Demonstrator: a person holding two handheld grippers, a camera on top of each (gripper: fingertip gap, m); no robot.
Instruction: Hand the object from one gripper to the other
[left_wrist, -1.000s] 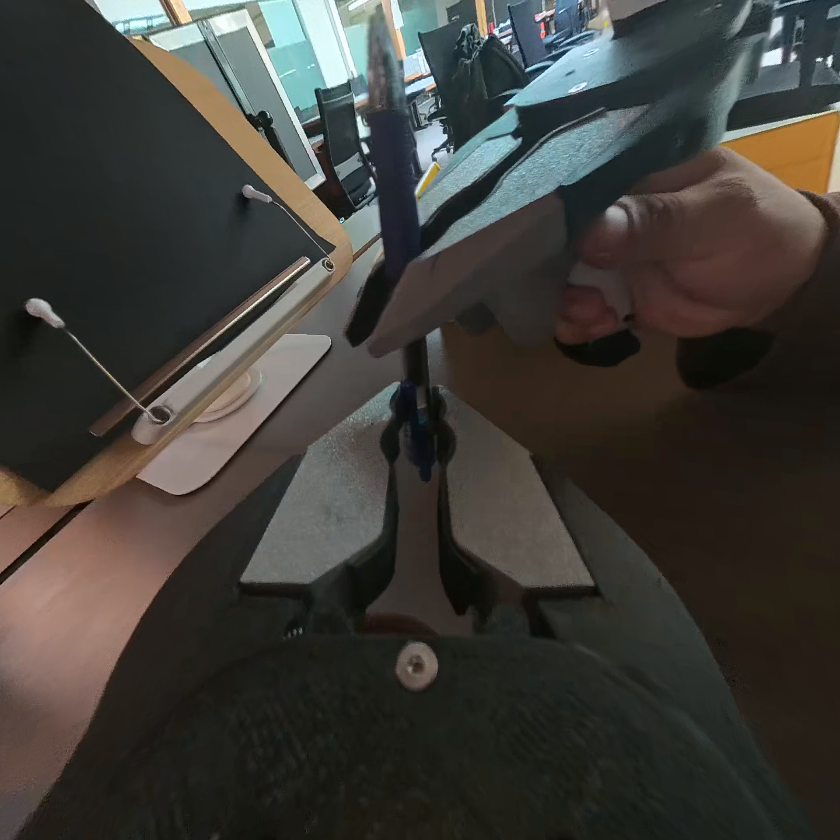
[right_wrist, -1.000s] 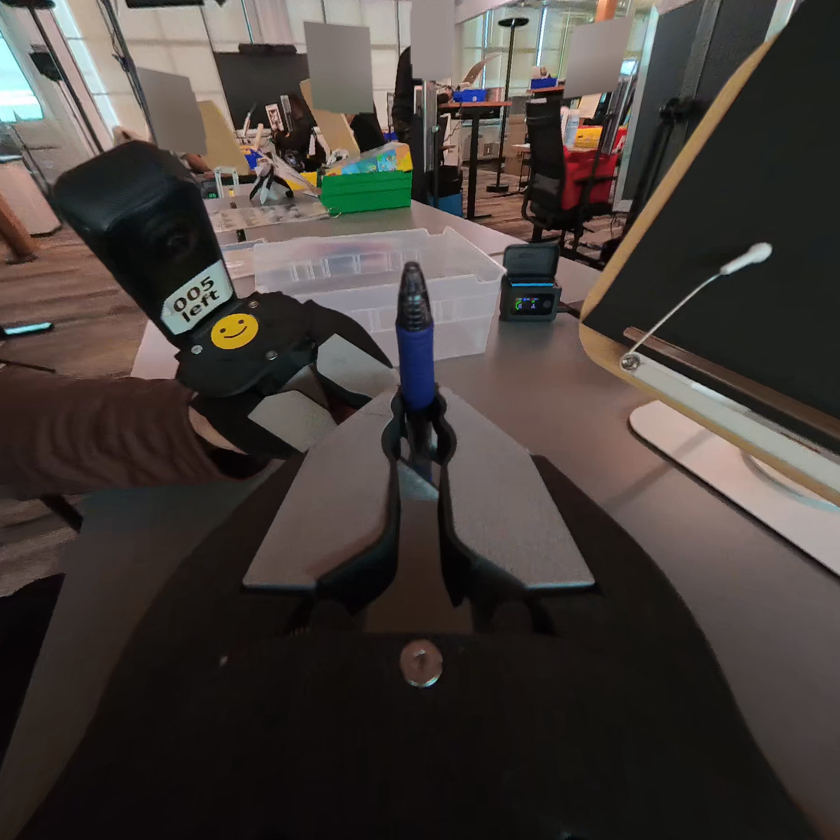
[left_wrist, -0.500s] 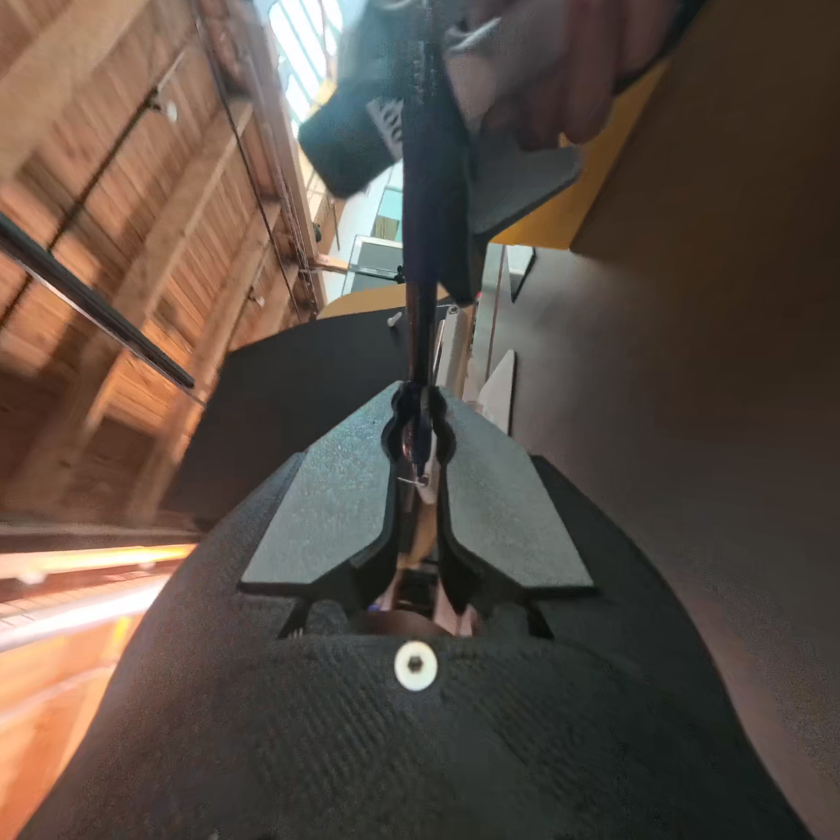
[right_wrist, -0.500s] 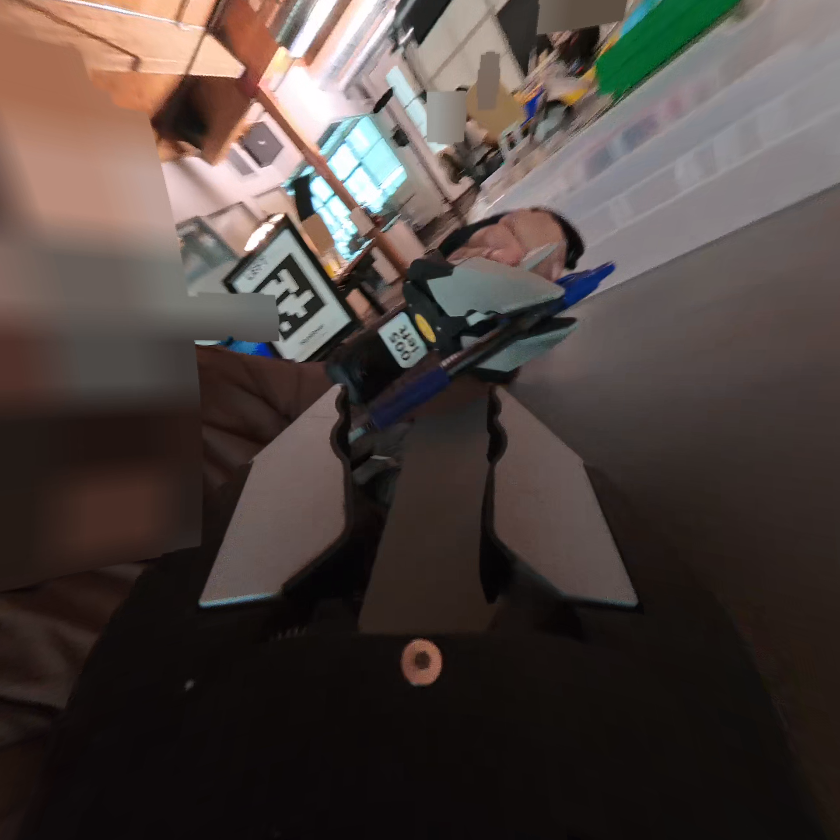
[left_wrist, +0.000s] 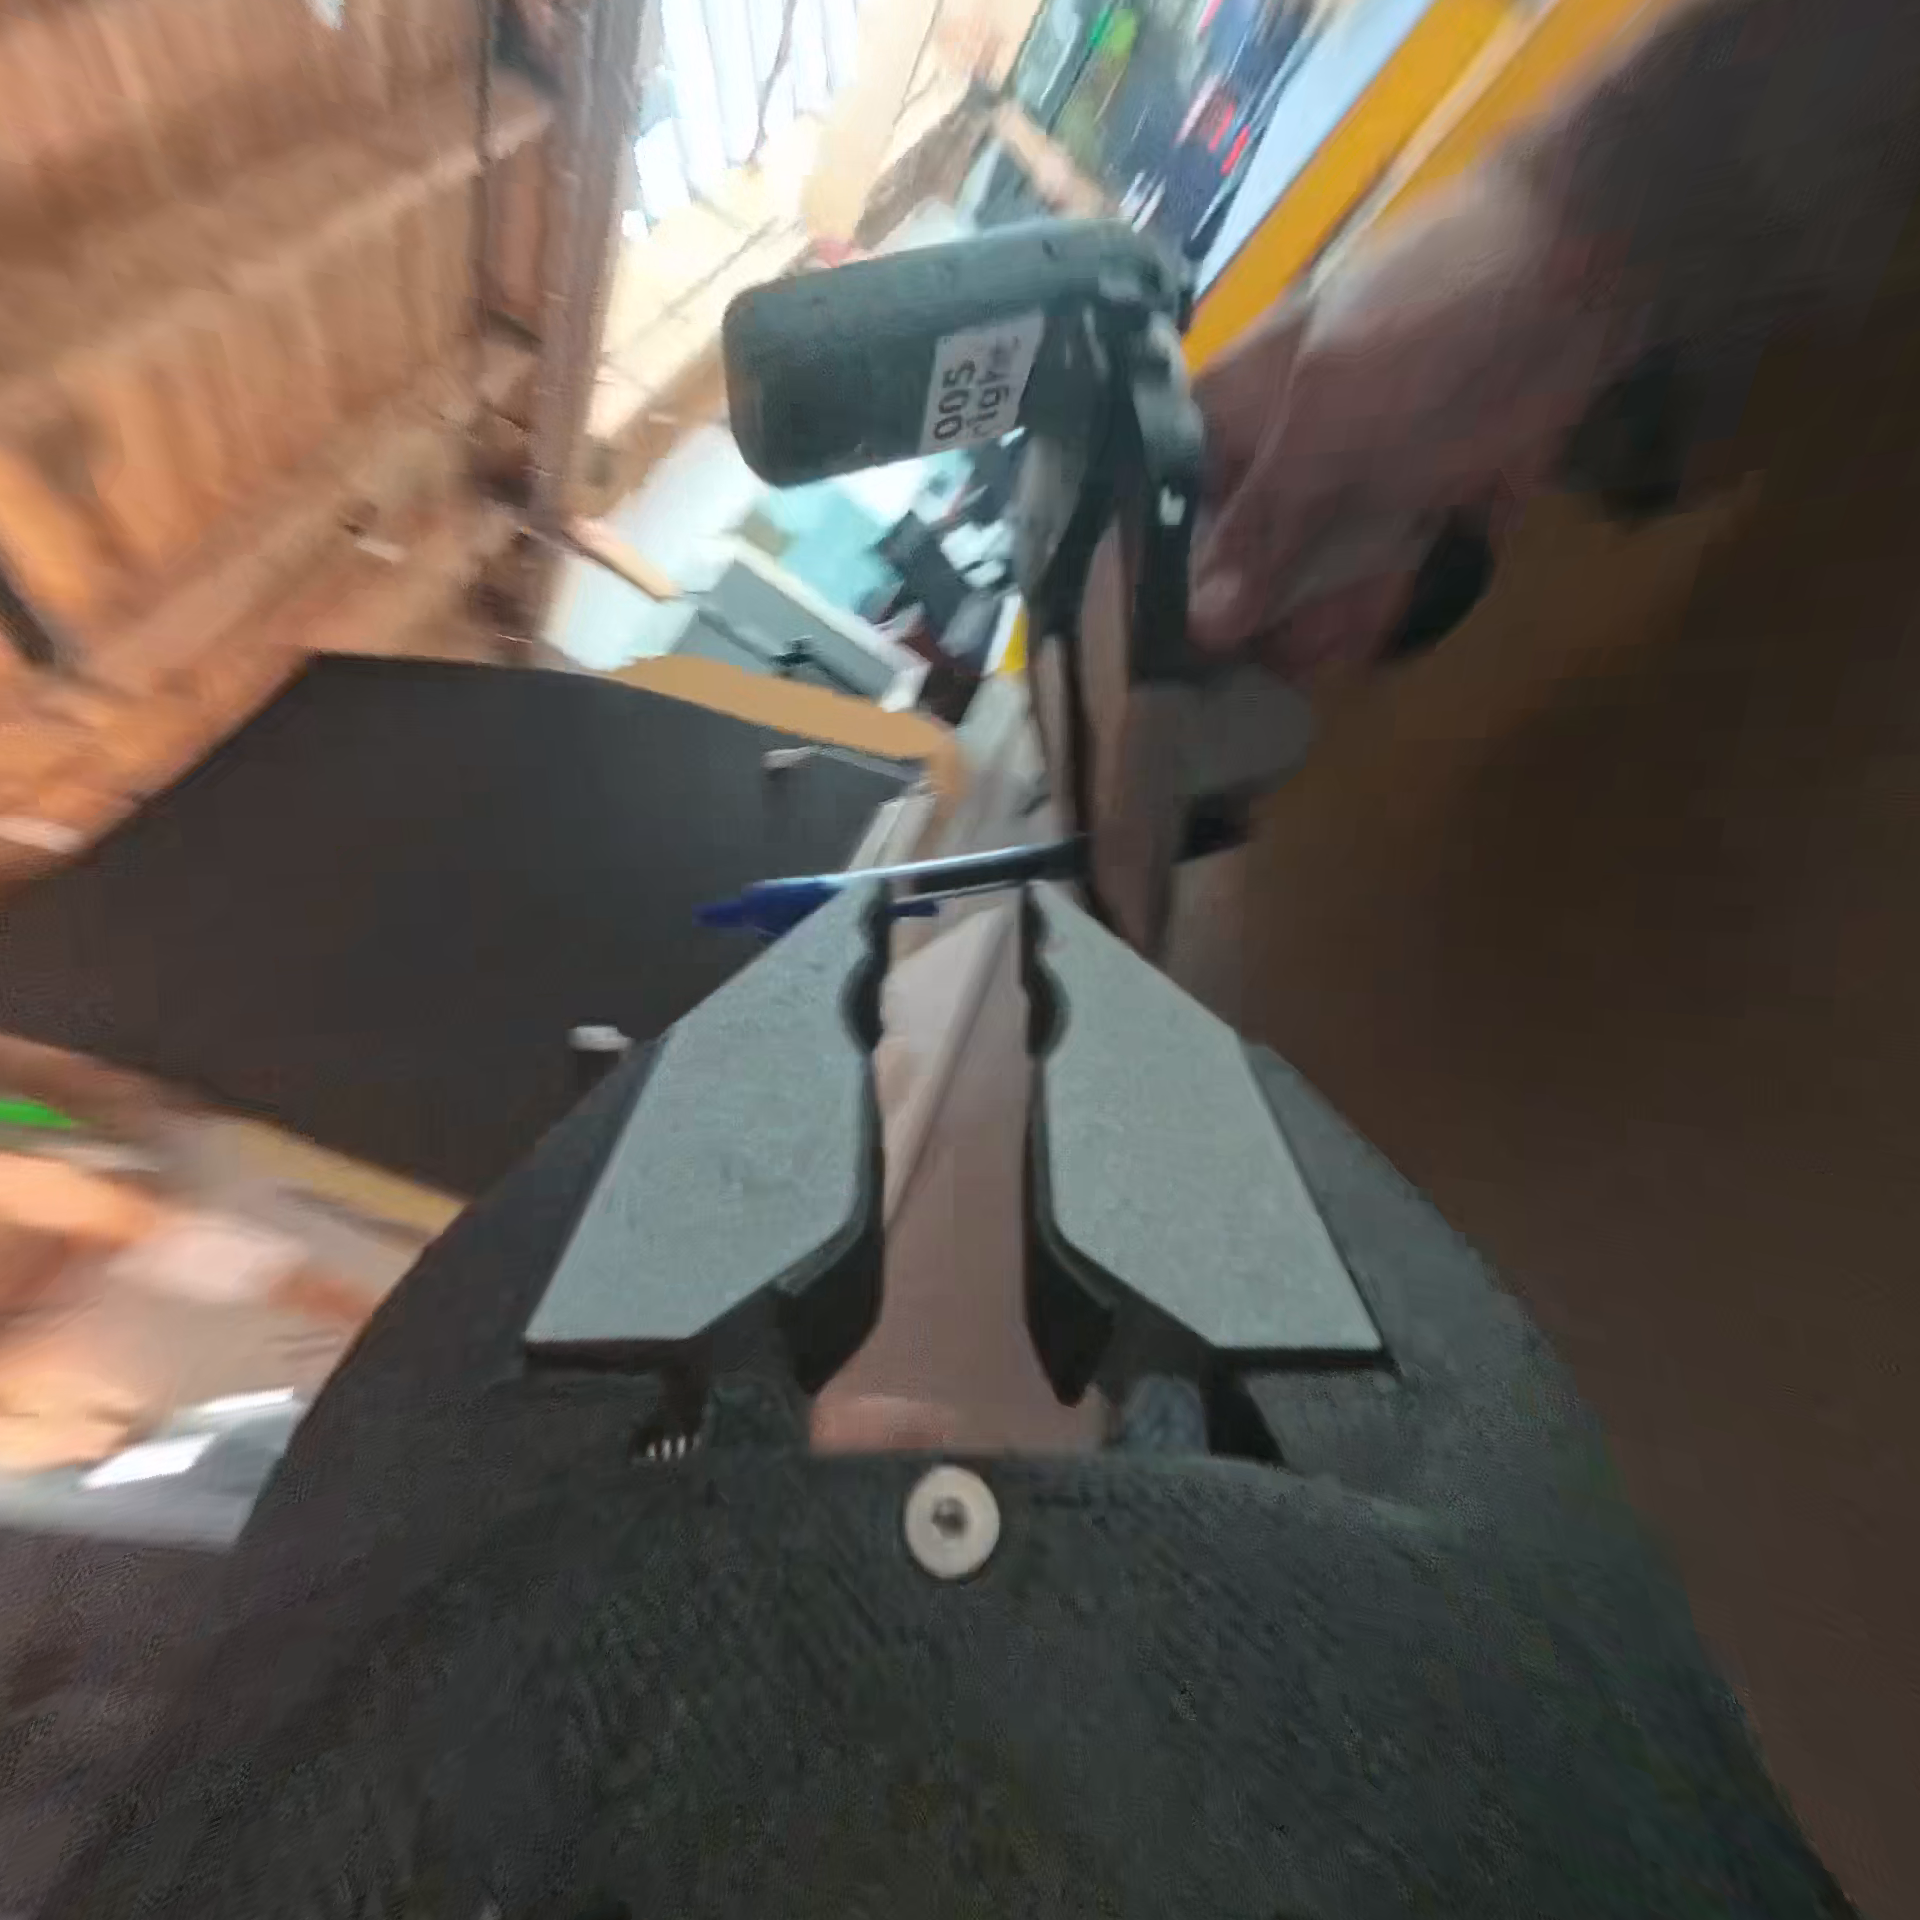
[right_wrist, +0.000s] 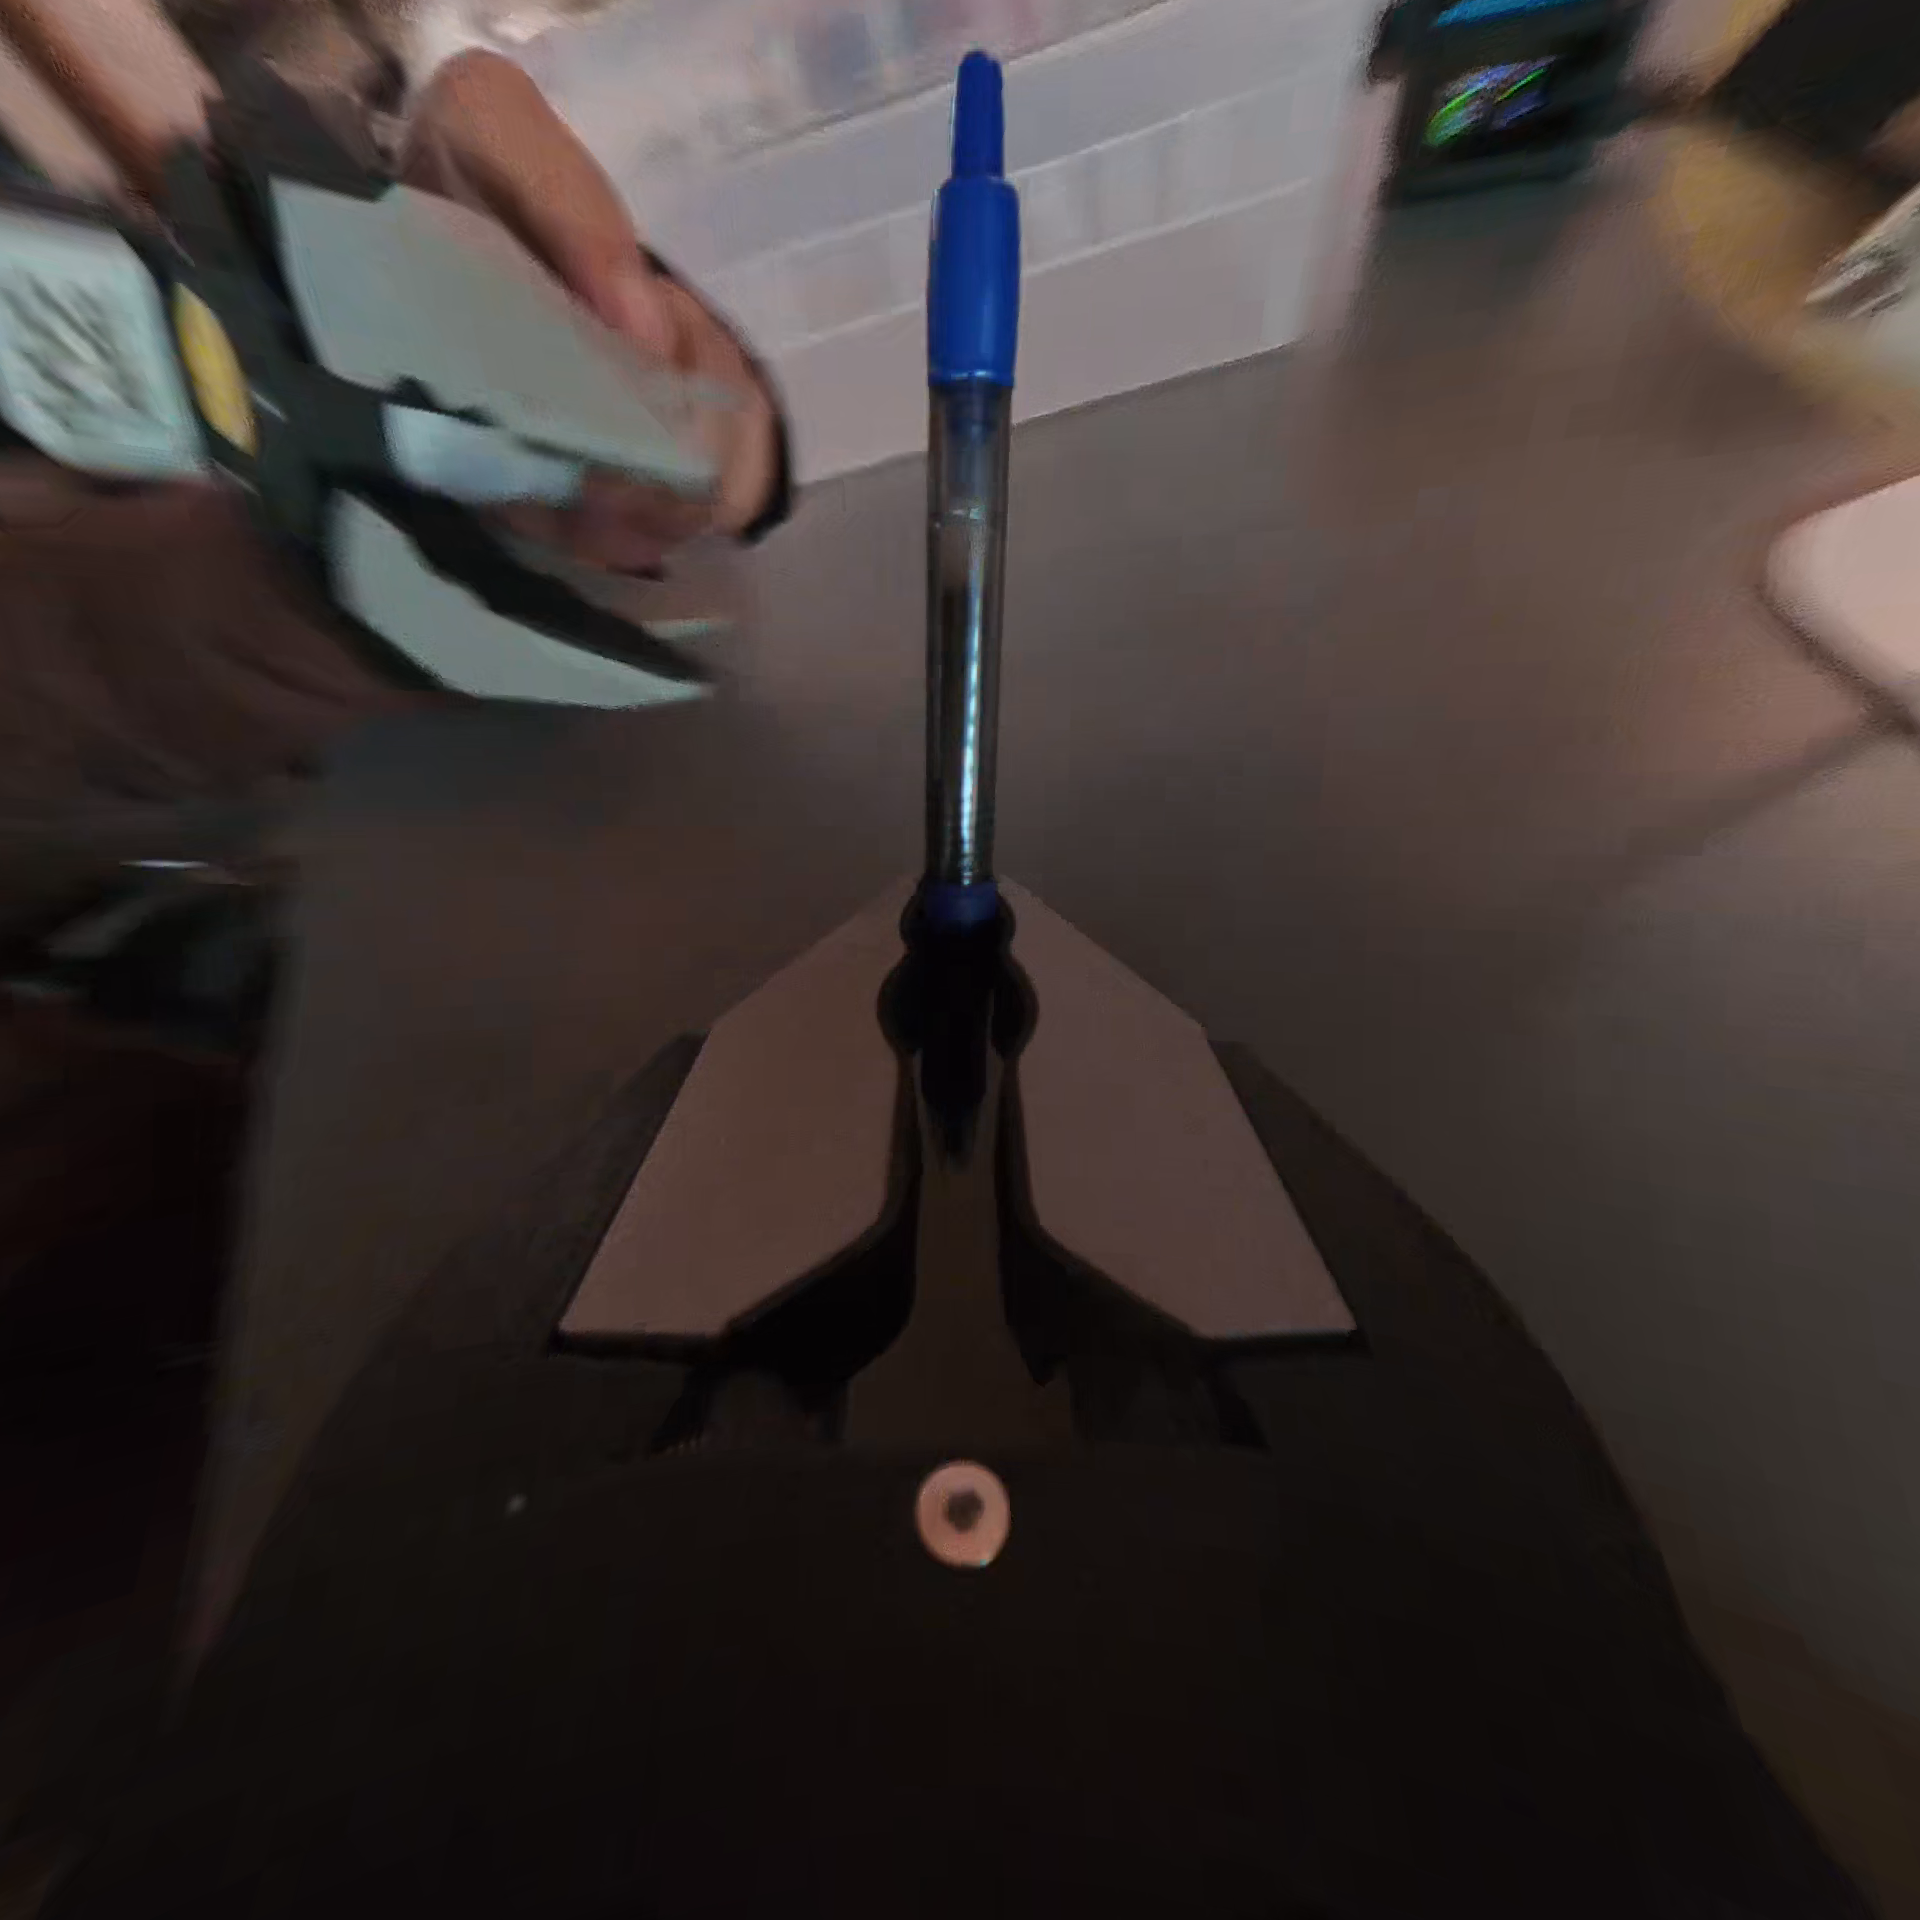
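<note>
A blue pen with a clear barrel (right_wrist: 966, 520) sticks straight out from my right gripper (right_wrist: 961, 914), which is shut on its lower end above the dark table. My left gripper (left_wrist: 956, 914) is open and empty. In the left wrist view the pen (left_wrist: 831, 894) lies crosswise just beyond my fingertips, held by the right gripper (left_wrist: 1081, 862), which a hand grips. In the right wrist view the left gripper (right_wrist: 696, 582) is off to the left of the pen, jaws apart and clear of it. Both views are motion-blurred.
A clear plastic bin (right_wrist: 1143, 208) and a small black device with a screen (right_wrist: 1496, 94) stand at the table's far side. A white stand base (right_wrist: 1849, 582) is on the right. A black board on a wooden stand (left_wrist: 416, 883) is left of my left gripper.
Half a second ago my left gripper was shut on the pen and my right was open. Now the right is shut on the pen and the left has opened and drawn away.
</note>
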